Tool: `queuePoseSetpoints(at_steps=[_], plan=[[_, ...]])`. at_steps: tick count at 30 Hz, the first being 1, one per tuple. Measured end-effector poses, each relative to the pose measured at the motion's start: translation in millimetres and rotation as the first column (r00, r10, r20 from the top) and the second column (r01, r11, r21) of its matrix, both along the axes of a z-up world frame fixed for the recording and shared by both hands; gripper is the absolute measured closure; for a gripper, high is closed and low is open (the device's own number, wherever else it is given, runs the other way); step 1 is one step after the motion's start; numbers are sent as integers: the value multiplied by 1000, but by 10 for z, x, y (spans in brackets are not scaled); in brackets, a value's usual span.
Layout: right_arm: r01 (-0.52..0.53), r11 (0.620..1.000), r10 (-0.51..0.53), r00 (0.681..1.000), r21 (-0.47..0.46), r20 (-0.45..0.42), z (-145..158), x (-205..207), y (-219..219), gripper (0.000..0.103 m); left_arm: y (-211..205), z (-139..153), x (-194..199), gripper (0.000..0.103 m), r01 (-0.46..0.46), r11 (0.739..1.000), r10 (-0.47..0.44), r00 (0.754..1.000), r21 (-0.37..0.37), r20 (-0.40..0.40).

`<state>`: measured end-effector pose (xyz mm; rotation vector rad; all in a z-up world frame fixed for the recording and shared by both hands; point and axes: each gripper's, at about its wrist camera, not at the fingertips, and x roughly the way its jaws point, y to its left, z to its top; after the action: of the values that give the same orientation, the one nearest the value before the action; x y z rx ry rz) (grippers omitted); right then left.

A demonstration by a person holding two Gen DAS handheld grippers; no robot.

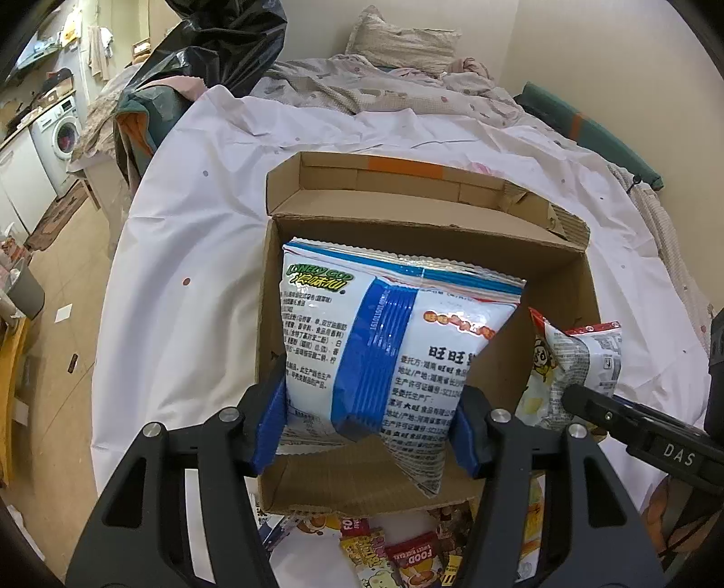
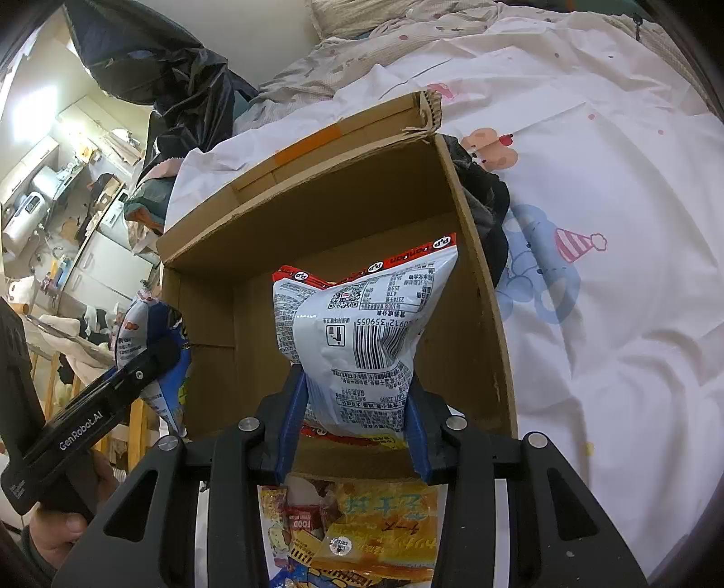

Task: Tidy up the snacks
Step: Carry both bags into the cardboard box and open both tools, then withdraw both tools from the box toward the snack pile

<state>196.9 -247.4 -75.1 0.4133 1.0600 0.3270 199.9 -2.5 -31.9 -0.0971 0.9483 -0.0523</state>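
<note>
An open cardboard box point(image 1: 565, 289) lies on the white bed sheet; it also shows in the right wrist view point(image 2: 479, 289). My left gripper point(image 1: 369, 434) is shut on a white and blue snack bag point(image 1: 389, 334) and holds it over the box's left part. My right gripper point(image 2: 355, 434) is shut on a white and red snack bag point(image 2: 362, 325) and holds it over the box's right part. Each gripper appears in the other's view: the right one with its bag point(image 1: 579, 362), the left one with its bag point(image 2: 149, 334).
Several loose snack packets point(image 1: 407, 556) lie on the sheet in front of the box, also in the right wrist view point(image 2: 362, 529). A black plastic bag point(image 1: 226, 40) and bedding sit behind. A dark cloth point(image 2: 488, 203) lies against the box's right wall.
</note>
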Motion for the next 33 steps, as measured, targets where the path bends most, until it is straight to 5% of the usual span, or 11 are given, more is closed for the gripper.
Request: queuePoseSetpoints(at_steps=[5,7,10,13,33], plan=[[-12,1000,12,1000,-8,13,20,-4,31,60,-31,20,-9,41,7,1000,-7,1000,5,1],[-18,1000,18,1000,-6,16,25,3,41,57,-42,46,-29,22,8,1000,-8,1000,12,14],[-10,1000,10,1000,-2,26,38,-9,27,29,-33,89,-59,8,5,1000,-5,999,-2,40],[16,1000,-15,998,-11,63,100,-34,0,17,-8,92,-48,8,4,1000,-3,999,-22,35],[1,1000,-1,997,-6,82,153,-53,10,16,48,115,-141,8,-2,1000,3,999,-27,43]])
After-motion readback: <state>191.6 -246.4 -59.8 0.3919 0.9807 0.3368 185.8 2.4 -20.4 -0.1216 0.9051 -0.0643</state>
